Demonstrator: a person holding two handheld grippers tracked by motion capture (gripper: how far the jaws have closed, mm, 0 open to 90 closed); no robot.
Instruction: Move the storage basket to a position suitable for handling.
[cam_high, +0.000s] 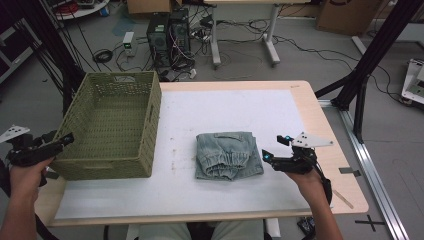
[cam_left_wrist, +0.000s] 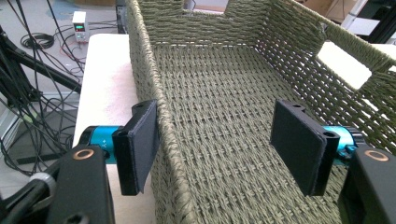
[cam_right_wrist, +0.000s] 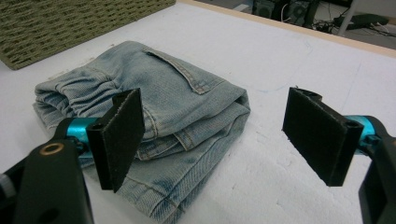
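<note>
A folded pair of light blue jeans (cam_high: 227, 152) lies on the white mat (cam_high: 225, 105), right of the middle. My right gripper (cam_high: 274, 148) hovers just off the jeans' right edge, open, with nothing between its pads. In the right gripper view the jeans (cam_right_wrist: 177, 88) lie ahead and to the left of the right gripper (cam_right_wrist: 214, 100). A green woven basket (cam_high: 100, 167) stands empty at the table's left. My left gripper (cam_high: 62, 140) is at its front left corner. In the left gripper view the left gripper (cam_left_wrist: 217, 112) stands open astride the basket's wall (cam_left_wrist: 154, 56), one pad outside and one inside.
The basket (cam_right_wrist: 70, 23) sits beyond the jeans in the right gripper view. The wooden table edge (cam_high: 320, 130) runs close behind my right hand. Computer towers (cam_high: 170, 35), cables and another table's legs (cam_high: 216, 45) are on the floor behind. Black frame posts (cam_high: 365, 65) rise at the right.
</note>
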